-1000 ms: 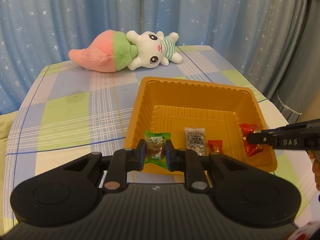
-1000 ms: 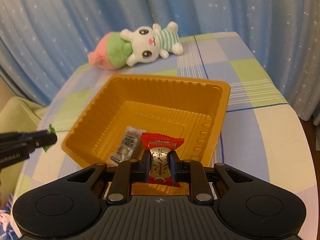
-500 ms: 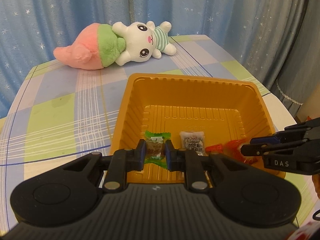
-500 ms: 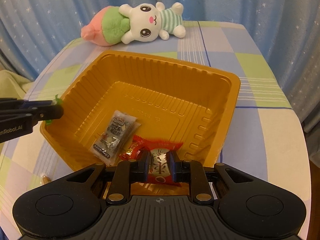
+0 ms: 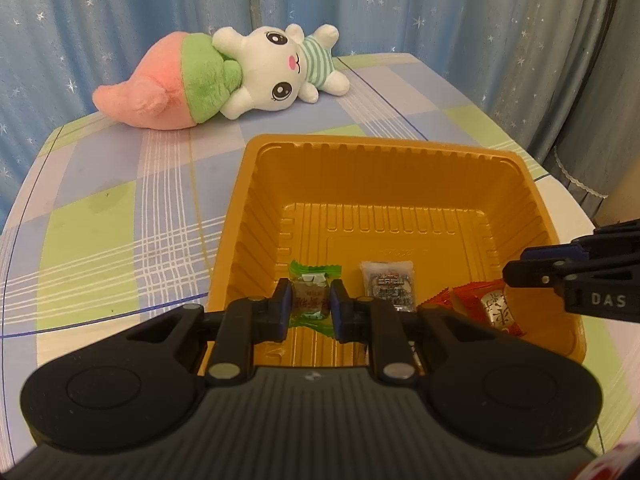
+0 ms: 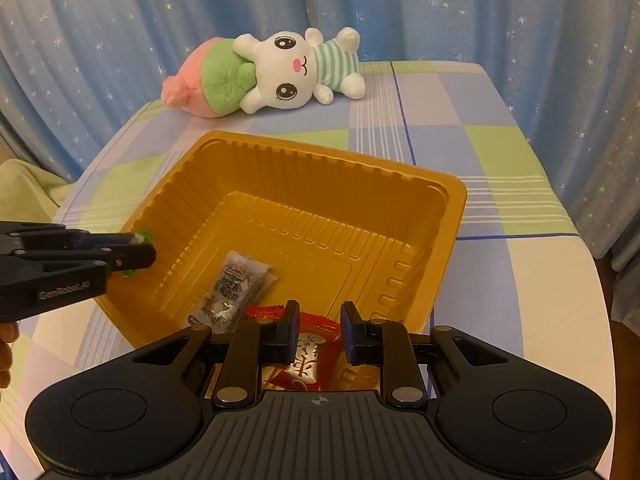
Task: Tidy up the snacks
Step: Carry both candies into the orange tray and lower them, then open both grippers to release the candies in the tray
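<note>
An orange plastic tray [image 5: 384,172] [image 6: 452,216] sits on the checked tablecloth. My left gripper [image 5: 309,304] is shut on a green-wrapped candy [image 5: 310,300] and holds it over the tray's near left part; it also shows in the right wrist view [image 6: 132,254]. My right gripper [image 6: 319,330] is open above a red snack packet [image 6: 308,356] that lies on the tray floor, also in the left wrist view [image 5: 486,308]. A grey-and-clear packet [image 5: 388,286] [image 6: 232,286] lies in the tray between them.
A white bunny plush with a pink-and-green carrot [image 5: 224,76] [image 6: 272,74] lies at the table's far side. Blue star curtains [image 5: 120,20] hang close behind. The table edge [image 6: 600,300] drops off at the right.
My right gripper has opened and let go of the red packet, which now lies in the tray. My left gripper has moved further over the tray with the green candy.
</note>
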Action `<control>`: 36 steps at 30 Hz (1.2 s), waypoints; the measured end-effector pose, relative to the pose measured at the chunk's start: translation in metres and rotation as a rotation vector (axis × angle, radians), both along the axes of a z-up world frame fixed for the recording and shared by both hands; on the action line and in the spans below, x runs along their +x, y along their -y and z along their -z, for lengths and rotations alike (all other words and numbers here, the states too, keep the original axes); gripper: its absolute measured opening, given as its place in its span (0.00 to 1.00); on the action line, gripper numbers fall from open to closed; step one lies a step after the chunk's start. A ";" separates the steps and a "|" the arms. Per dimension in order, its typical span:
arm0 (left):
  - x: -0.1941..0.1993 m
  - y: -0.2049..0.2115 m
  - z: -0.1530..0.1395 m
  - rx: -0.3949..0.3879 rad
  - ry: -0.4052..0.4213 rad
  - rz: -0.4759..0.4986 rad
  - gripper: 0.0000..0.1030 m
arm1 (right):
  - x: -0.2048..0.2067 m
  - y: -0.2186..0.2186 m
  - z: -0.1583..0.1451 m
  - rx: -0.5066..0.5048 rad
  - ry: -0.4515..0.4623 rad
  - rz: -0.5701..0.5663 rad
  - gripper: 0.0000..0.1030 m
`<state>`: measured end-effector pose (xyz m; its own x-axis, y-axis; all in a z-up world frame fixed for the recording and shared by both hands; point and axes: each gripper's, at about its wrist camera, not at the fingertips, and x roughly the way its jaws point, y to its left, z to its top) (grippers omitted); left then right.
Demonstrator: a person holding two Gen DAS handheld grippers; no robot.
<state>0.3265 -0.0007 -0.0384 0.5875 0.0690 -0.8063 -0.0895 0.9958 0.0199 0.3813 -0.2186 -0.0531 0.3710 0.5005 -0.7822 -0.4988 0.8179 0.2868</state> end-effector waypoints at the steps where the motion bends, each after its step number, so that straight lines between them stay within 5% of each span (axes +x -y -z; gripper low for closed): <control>1: 0.002 0.000 0.002 0.000 -0.004 0.001 0.18 | 0.000 0.001 0.000 0.003 -0.002 0.003 0.22; 16: 0.001 -0.002 0.006 -0.031 -0.010 -0.018 0.22 | -0.008 0.017 -0.004 0.042 -0.014 0.044 0.22; 33: -0.091 -0.022 -0.032 -0.124 0.045 -0.170 0.23 | -0.047 0.046 -0.025 0.115 -0.008 0.024 0.24; 36: -0.111 -0.021 -0.031 -0.131 0.034 -0.198 0.23 | -0.057 0.050 -0.029 0.125 -0.006 0.009 0.36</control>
<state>0.2154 0.0205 -0.0074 0.5999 0.0820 -0.7959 -0.2817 0.9527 -0.1142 0.3244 -0.2686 -0.0242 0.3711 0.5908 -0.7164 -0.4899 0.7800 0.3894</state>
